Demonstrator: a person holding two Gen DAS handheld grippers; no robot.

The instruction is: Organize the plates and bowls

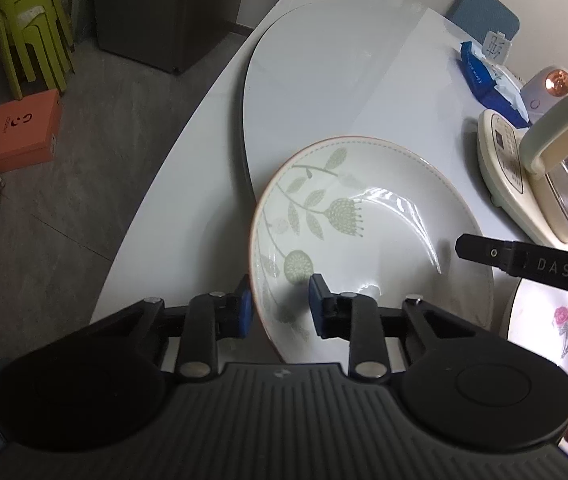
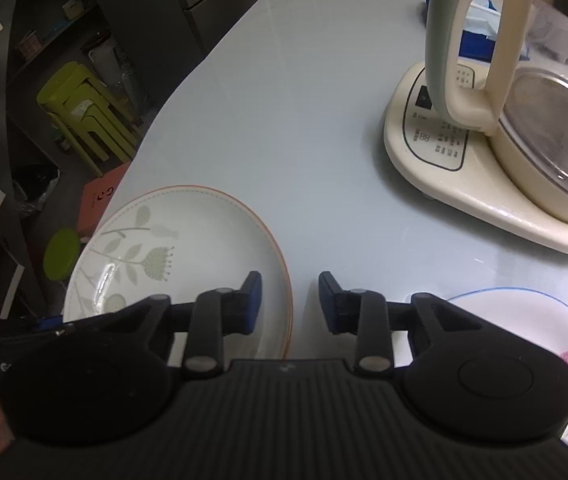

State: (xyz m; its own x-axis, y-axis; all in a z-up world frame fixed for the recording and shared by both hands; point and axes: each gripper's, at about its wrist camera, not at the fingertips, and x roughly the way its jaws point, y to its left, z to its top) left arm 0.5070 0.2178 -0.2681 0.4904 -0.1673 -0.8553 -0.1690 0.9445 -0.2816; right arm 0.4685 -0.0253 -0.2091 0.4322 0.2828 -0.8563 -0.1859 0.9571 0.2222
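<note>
A white plate with a green leaf pattern and an orange rim (image 1: 380,232) lies on the white table (image 1: 324,80). My left gripper (image 1: 280,304) straddles its near-left rim, one blue pad outside and one inside, with a gap still between pads and rim, so it is open. The same plate shows in the right wrist view (image 2: 188,248). My right gripper (image 2: 290,300) is open and empty, hovering above the table by that plate's right rim. A second white plate with a pink rose (image 2: 556,336) lies to its right, also seen in the left wrist view (image 1: 544,320).
A cream electric kettle on its base (image 2: 484,120) stands at the right of the table. A blue tissue pack (image 1: 488,80) lies behind it. The table edge curves on the left; green stools (image 1: 28,32) and an orange box (image 1: 24,132) stand on the floor.
</note>
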